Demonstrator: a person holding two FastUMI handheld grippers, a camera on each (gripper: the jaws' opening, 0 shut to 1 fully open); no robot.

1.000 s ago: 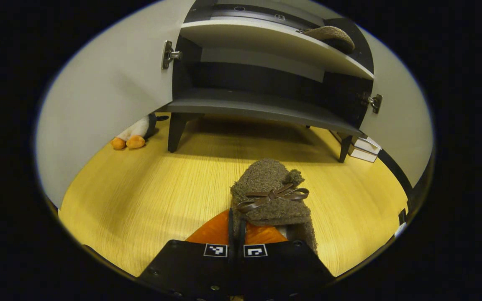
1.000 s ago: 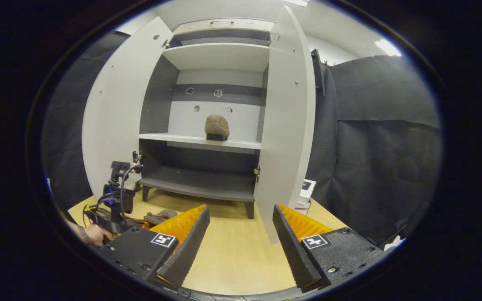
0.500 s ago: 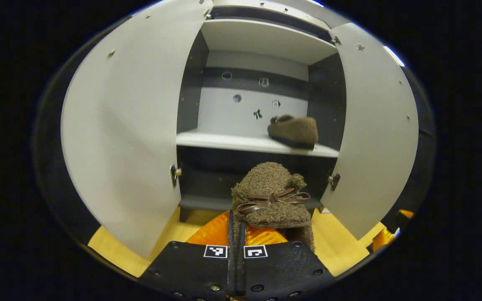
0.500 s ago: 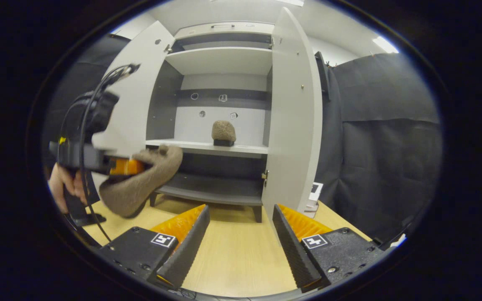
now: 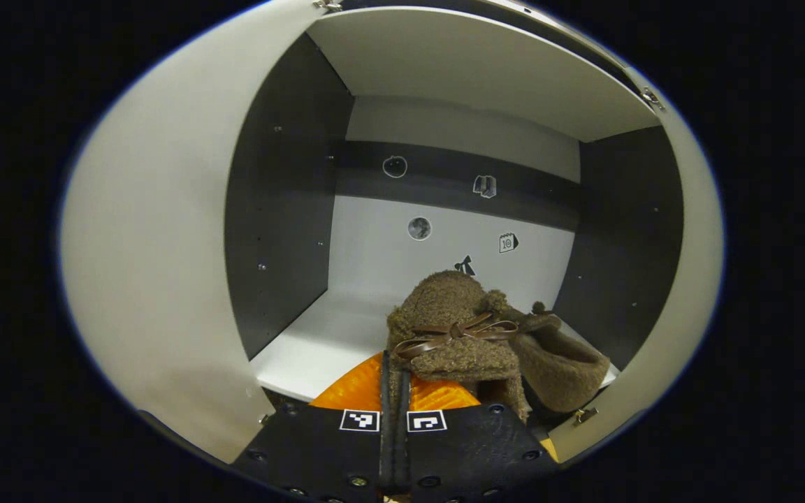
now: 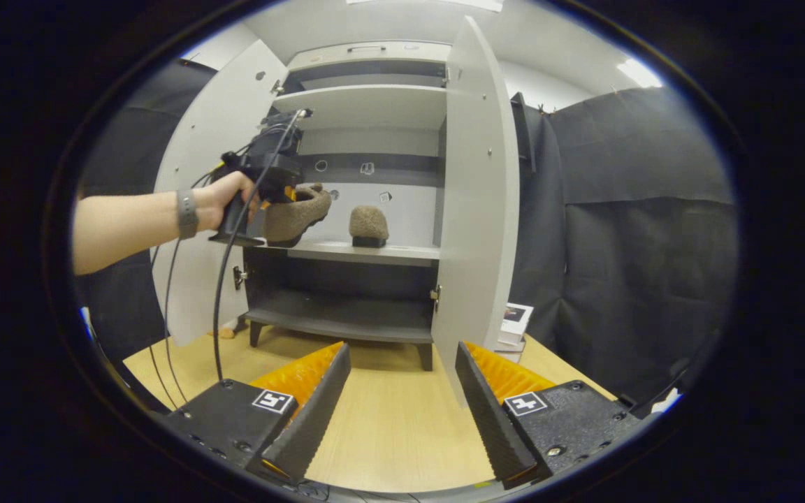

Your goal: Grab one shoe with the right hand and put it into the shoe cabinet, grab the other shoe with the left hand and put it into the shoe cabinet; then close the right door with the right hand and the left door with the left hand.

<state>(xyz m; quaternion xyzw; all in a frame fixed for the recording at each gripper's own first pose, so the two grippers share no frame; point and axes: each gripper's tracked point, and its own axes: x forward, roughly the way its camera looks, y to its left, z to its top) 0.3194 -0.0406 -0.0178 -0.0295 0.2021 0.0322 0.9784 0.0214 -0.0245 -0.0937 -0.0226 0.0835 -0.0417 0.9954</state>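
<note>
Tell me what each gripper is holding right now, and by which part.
The left gripper is shut on a fuzzy brown slipper, pinching its back edge near the heel. The right gripper is open and holds nothing.

Held shoe (image 5: 453, 332) hides the toe of the second shoe (image 5: 562, 370) on the shelf (image 5: 305, 349). Shelf's front edge sits behind the left gripper (image 5: 395, 391). Back-wall stickers (image 5: 507, 242) too small to read.

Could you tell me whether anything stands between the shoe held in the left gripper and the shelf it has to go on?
Nothing visible does. The held shoe hangs at the open cabinet's middle shelf, left of the shoe already there, with bare shelf below and both doors open.
</note>
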